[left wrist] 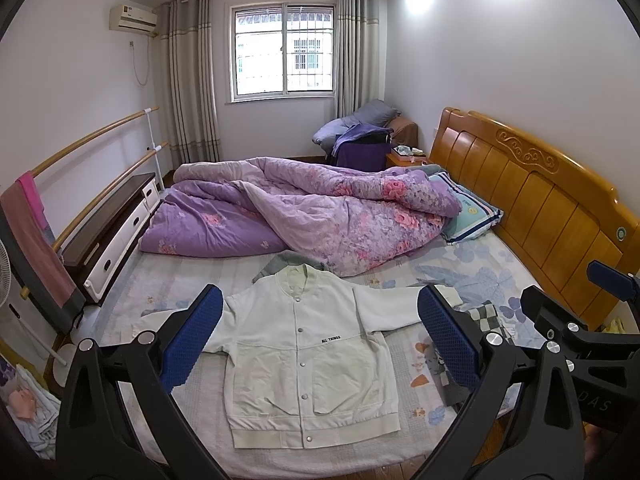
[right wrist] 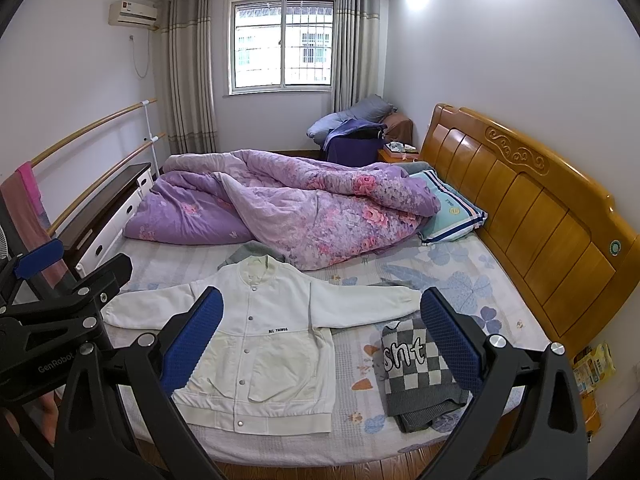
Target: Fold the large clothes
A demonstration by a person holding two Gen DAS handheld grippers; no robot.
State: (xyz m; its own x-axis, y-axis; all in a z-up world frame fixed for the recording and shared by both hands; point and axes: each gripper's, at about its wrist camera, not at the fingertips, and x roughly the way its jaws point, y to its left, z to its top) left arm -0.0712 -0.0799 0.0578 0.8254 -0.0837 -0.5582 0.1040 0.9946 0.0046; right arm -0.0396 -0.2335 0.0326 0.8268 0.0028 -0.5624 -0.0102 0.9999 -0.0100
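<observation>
The white jacket [left wrist: 304,360] lay flat on the near part of the bed [left wrist: 472,268], front up and snapped closed, collar toward the far side and hem toward the near edge. Both sleeves were stretched straight out to left and right, and no part of it had been turned over, so the folding of this garment had not yet begun as far as the views showed.

Just right of the jacket sat a grey checked sweater [right wrist: 420,372], already a compact folded bundle, which suggested that one piece was finished. A grey garment [left wrist: 292,262] poked out from beneath the jacket's collar, its shape too hidden to judge. A purple floral quilt [left wrist: 312,208] was heaped across the far half of the bed, well apart from the work.

The left gripper [left wrist: 320,340] hovered above the near edge with its fingers spread wide and holding nothing. The right gripper [right wrist: 320,344] was likewise released and empty, set to the right of the left one.

What was left, by my judgement, was the whole fold: sleeves in, then the body doubled.
</observation>
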